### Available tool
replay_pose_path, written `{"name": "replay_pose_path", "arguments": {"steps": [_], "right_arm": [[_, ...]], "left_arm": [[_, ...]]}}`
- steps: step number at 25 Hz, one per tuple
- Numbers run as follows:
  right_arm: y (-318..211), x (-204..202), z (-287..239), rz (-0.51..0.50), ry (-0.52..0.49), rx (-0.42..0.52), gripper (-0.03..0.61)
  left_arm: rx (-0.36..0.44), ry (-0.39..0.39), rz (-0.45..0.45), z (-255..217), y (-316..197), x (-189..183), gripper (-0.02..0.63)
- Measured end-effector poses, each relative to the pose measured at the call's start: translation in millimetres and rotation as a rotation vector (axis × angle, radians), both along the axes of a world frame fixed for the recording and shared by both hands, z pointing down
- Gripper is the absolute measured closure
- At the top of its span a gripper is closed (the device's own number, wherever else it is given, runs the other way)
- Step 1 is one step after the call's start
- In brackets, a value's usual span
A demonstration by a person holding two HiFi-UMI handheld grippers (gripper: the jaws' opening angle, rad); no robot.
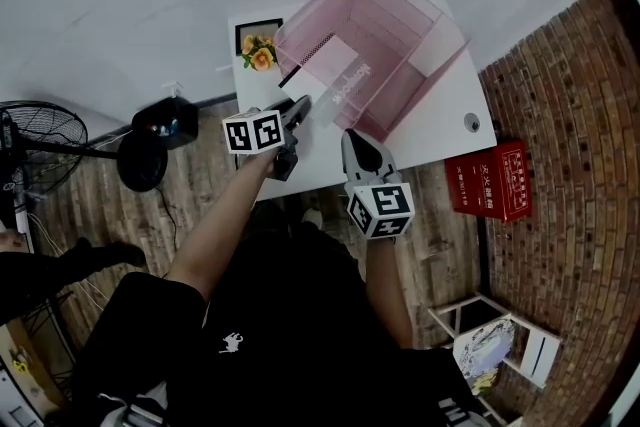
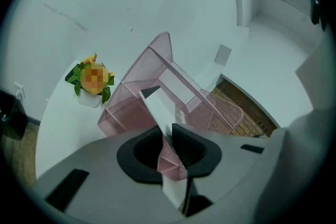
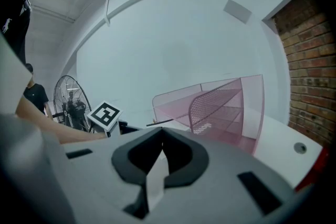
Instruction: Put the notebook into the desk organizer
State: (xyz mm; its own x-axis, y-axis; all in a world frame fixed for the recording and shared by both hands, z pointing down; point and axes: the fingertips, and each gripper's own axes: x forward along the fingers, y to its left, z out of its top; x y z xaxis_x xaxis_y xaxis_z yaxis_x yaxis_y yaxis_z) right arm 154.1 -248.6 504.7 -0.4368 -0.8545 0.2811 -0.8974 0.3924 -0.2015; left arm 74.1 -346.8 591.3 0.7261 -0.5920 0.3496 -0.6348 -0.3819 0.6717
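Desk (image 1: 440,130): white, set against a white wall, with a brick wall (image 1: 570,105) to its right in the head view.
Organizer (image 1: 400,25): pink mesh, standing on the desk's far half; the head view looks down into its open top and dividers.
Notebook (image 1: 335,70): white with a dark edge, tilted, most of it inside the organizer on the side nearest the left gripper. Which compartment it sits in cannot be told. Its near edge reaches back toward that gripper.
Left gripper (image 2: 169,131): loosened. In the left gripper view its jaws stand a narrow gap apart, with the notebook's near edge at their tips. Pink mesh shows through the gap below it, and the pads do not seem to press on the cover.
Left gripper, place: at the organizer's near-left corner over the desk, pointing toward the organizer and slightly downward.
Right gripper (image 3: 161,136): clenched, its jaws meeting at the tips with nothing between them.
Right gripper, place: over the desk's near edge, just short of the organizer's front and apart from it. It is beside the left gripper, whose marker cube shows at the left of the right gripper view.
Flower pot (image 1: 260,52): orange bloom and green leaves, on the desk's far-left corner, left of the organizer.
Fan (image 1: 40,130): on the wood floor, well left of the desk.
Red box (image 1: 490,180): on the floor by the desk's right end, at the foot of the brick wall.
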Motion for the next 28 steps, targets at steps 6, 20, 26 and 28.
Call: {"name": "replay_pose_path", "arguments": {"steps": [6, 20, 26, 28], "right_arm": [[-0.7, 8.1, 0.1, 0.006, 0.000, -0.002, 0.575], [-2.1, 6.1, -6.3, -0.019, -0.013, 0.025, 0.575], [-2.7, 1.5, -10.3, -0.028, -0.016, 0.037, 0.575], [-0.8, 0.6, -9.7, -0.029, -0.013, 0.037, 0.575]], "left_arm": [[0.029, -0.033, 0.019, 0.9, -8.7, 4.5, 0.534], [0.117, -0.205, 0.085, -3.1, 12.4, -14.5, 0.286], [0.257, -0.447, 0.185, -5.1, 28.2, -22.0, 0.282], [0.297, -0.529, 0.234, -0.9, 32.8, -19.4, 0.282]]}}
